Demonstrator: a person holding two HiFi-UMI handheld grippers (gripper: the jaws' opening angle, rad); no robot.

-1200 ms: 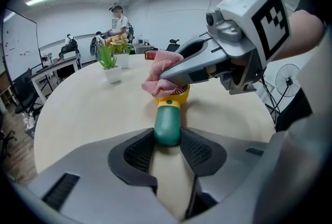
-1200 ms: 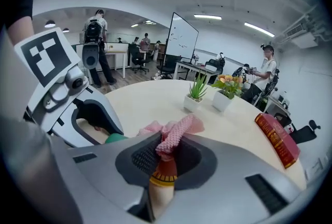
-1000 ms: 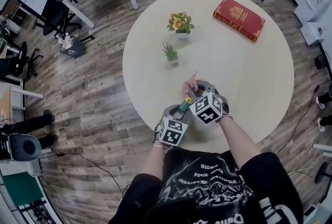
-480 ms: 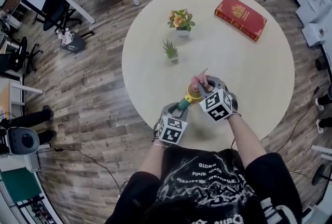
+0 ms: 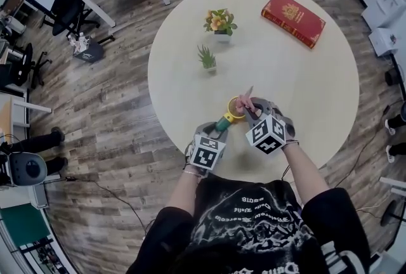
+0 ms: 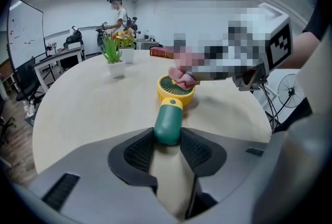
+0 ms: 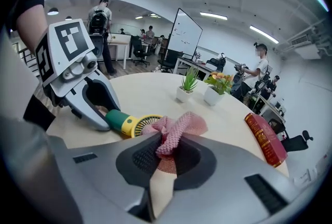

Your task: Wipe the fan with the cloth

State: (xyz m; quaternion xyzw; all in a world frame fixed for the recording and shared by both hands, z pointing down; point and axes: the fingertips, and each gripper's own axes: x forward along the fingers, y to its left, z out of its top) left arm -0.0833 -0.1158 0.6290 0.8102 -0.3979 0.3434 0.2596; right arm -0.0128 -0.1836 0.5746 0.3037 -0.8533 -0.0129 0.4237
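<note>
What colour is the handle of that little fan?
The handle is dark green, and the round head above it is yellow. It shows best in the left gripper view.

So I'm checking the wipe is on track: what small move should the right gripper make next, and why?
Probably slide the cloth across the fan grille: the right gripper holds it on the grille, and the left gripper clamps the green handle.

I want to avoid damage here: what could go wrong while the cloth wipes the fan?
The left gripper holds the fan only by its handle end, so the cloth pressing on the head might twist it loose. Loose folds of cloth beyond the right gripper could snag in the yellow grille.
</note>
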